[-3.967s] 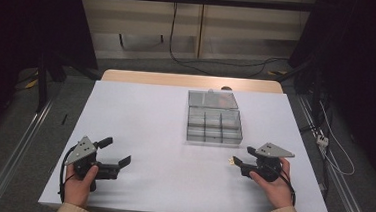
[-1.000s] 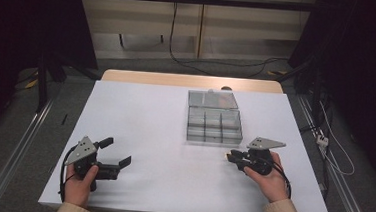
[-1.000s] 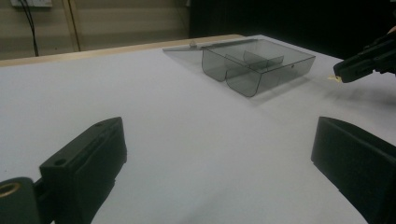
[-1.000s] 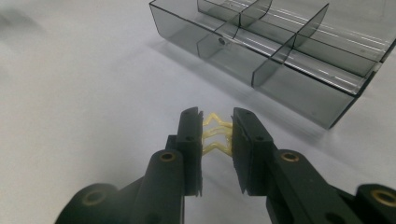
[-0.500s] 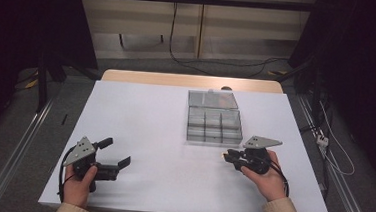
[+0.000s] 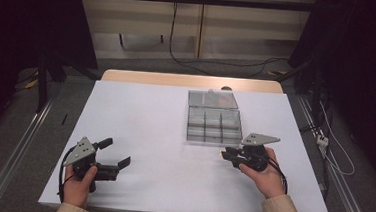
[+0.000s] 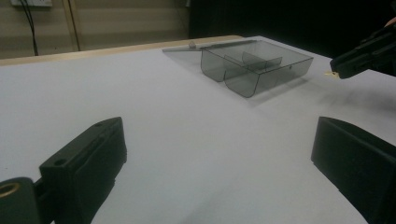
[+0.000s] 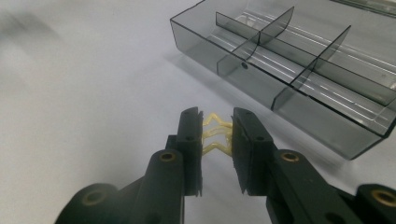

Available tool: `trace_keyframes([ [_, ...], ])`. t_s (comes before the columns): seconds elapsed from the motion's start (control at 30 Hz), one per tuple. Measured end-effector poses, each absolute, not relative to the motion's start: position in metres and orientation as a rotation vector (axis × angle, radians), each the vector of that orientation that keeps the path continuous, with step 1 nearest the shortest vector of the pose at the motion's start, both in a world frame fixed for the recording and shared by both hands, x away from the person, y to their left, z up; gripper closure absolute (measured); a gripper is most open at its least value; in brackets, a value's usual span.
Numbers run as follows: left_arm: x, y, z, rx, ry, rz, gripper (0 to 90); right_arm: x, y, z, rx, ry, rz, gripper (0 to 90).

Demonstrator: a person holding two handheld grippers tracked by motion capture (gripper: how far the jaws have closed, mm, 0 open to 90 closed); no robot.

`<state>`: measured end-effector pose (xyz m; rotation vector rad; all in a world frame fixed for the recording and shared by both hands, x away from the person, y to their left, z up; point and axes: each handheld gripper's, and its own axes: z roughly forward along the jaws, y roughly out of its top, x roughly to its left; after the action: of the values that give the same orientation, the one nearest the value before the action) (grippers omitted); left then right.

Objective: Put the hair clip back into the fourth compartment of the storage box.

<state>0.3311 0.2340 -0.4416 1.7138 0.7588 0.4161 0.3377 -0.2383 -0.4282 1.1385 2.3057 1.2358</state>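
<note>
Right gripper [image 8: 216,140]: fingers pinched a small pale-yellow zigzag plastic piece [image 8: 215,136] beside the clear-grey compartmented plastic box [image 8: 299,65].
Left gripper [image 6: 115,155]: fingers spread above the white surface [image 6: 154,128].

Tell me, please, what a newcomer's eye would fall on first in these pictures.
The smoky clear plastic box with dividers stands out, its lid open, on the far right part of the white table. Just in front of it the right gripper pinches a small yellowish zigzag piece. The left gripper rests open at the near left corner, its fingers spread wide.
</note>
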Motion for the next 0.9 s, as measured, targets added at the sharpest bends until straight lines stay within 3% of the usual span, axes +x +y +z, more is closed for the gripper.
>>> trace_keyframes([
  [0.9, 0.331, 0.234, -0.441, 1.714, 0.751, 0.418, 3.3, 0.351, -0.223, -0.421, 1.104, 2.327, 1.253, 74.0],
])
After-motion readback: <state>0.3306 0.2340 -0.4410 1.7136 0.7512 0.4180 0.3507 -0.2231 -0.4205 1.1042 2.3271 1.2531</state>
